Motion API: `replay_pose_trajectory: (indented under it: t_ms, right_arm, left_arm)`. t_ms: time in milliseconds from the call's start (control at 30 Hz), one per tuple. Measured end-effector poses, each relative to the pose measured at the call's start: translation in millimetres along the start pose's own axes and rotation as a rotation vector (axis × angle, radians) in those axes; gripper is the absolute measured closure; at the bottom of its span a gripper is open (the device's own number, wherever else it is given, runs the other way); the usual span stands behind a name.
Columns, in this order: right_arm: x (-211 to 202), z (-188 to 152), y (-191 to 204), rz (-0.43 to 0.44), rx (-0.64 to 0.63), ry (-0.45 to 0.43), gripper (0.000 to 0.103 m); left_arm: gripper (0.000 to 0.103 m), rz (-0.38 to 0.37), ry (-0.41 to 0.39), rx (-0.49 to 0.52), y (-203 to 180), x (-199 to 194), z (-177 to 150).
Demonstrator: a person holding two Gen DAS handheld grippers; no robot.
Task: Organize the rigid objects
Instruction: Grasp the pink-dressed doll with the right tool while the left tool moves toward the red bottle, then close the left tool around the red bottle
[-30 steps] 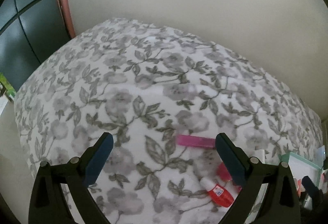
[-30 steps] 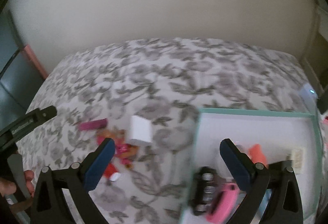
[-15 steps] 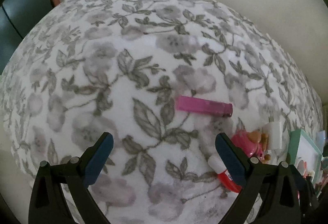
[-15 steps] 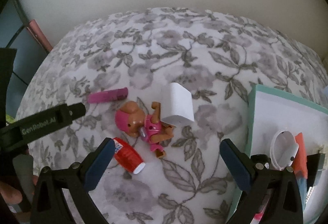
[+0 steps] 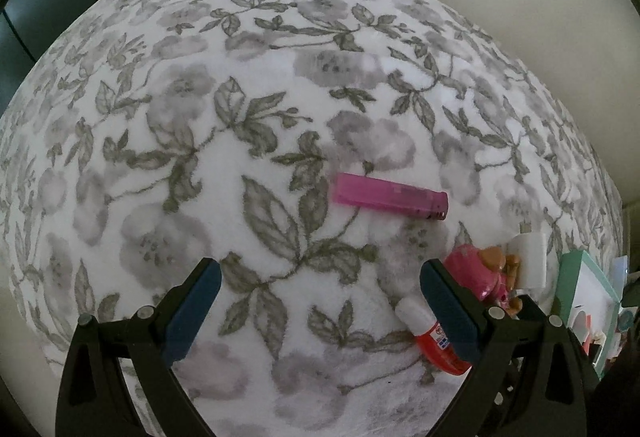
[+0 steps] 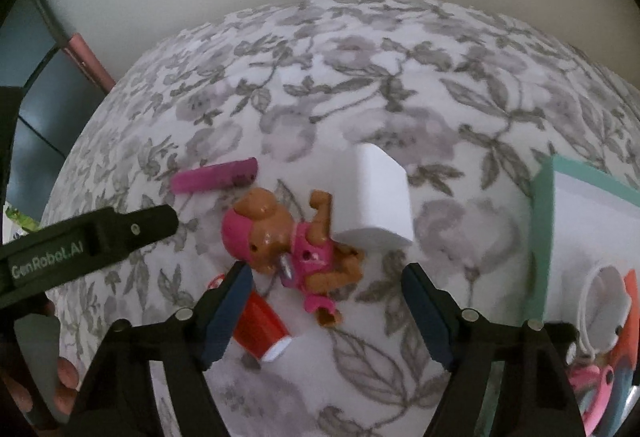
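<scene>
On the flowered blanket [image 6: 360, 77] lie a pink lighter-like stick [image 6: 216, 177], a brown toy dog in pink [image 6: 288, 241], a white block [image 6: 382, 197] and a red tube with a white cap [image 6: 260, 329]. My right gripper [image 6: 326, 277] hangs just over the dog. Its jaws are closing, the dog's legs lie between them, and the pads touch nothing. My left gripper [image 5: 320, 273] stands open over bare blanket, with the pink stick [image 5: 390, 197] ahead and the red tube [image 5: 432, 337] by its right finger. One left finger [image 6: 120, 233] shows in the right wrist view.
A teal-rimmed tray [image 6: 544, 221] at the right holds a white round item with a cord [image 6: 604, 301], an orange piece [image 6: 630, 301] and pink items [image 6: 592, 385]. A pale wall stands behind the blanket, a dark cabinet [image 6: 36, 77] at the left. A hand [image 6: 64, 373] holds the left gripper.
Both grippers have sunk toward the blanket. The right one swung left from over the tray to over the toy dog, and its jaws have narrowed. The left one tipped further down.
</scene>
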State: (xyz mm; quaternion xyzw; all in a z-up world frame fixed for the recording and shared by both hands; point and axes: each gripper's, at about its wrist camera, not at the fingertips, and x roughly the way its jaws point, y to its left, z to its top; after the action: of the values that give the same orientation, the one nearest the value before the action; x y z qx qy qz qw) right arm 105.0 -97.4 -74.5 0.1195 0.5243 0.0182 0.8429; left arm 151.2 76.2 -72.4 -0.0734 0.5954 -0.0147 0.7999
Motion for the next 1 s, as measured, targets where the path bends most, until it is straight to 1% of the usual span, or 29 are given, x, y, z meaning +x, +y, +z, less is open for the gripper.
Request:
replay_pose_trajectory:
  t_ms: [167, 267, 300, 333, 433, 600, 633, 667, 833, 1000]
  right_arm:
    - [7.6, 5.9, 1.8, 0.007, -0.007, -0.008, 0.024]
    - [7.6, 7.6, 1.7, 0.007, -0.009, -0.021, 0.038]
    - [7.0, 7.4, 0.7, 0.006, -0.005, -0.024, 0.049]
    - [5.9, 7.3, -0.8, -0.002, -0.001, -0.029, 0.058]
    - [4.7, 7.1, -5.2, 0.020, 0.022, -0.031, 0.058]
    - [2.2, 4.4, -4.7, 0.020, 0.010, -0.022, 0.059]
    - [1.5, 2.8, -5.0, 0.020, 0.009, -0.021, 0.062]
    - [0.4, 1.1, -5.9, 0.024, 0.009, -0.016, 0.062]
    - [-5.2, -7.0, -12.7, 0.022, 0.029, 0.001, 0.062]
    - [-11.6, -13.1, -22.2, 0.001, 0.060, 0.017, 0.062]
  left_arm:
    - [0.003, 0.000, 0.003, 0.010, -3.0, 2.1, 1.6]
    - [0.003, -0.002, 0.005, 0.016, -4.7, 3.7, 3.2]
    - [0.003, -0.004, 0.006, 0.020, -5.0, 4.2, 3.9]
    - [0.003, -0.005, 0.006, 0.023, -5.9, 4.6, 4.1]
    - [0.003, -0.011, 0.006, 0.030, -7.6, 3.6, 3.3]
    - [0.003, -0.044, 0.018, 0.044, -13.7, 3.9, 1.6]
    - [0.003, -0.050, 0.022, 0.048, -15.3, 4.5, 1.5]
    - [0.003, -0.055, 0.028, 0.051, -16.9, 5.0, 0.7]
    - [0.003, -0.065, 0.044, 0.082, -26.6, 6.6, -5.9]
    - [0.004, -0.094, 0.066, 0.080, -33.5, 10.6, -11.1]
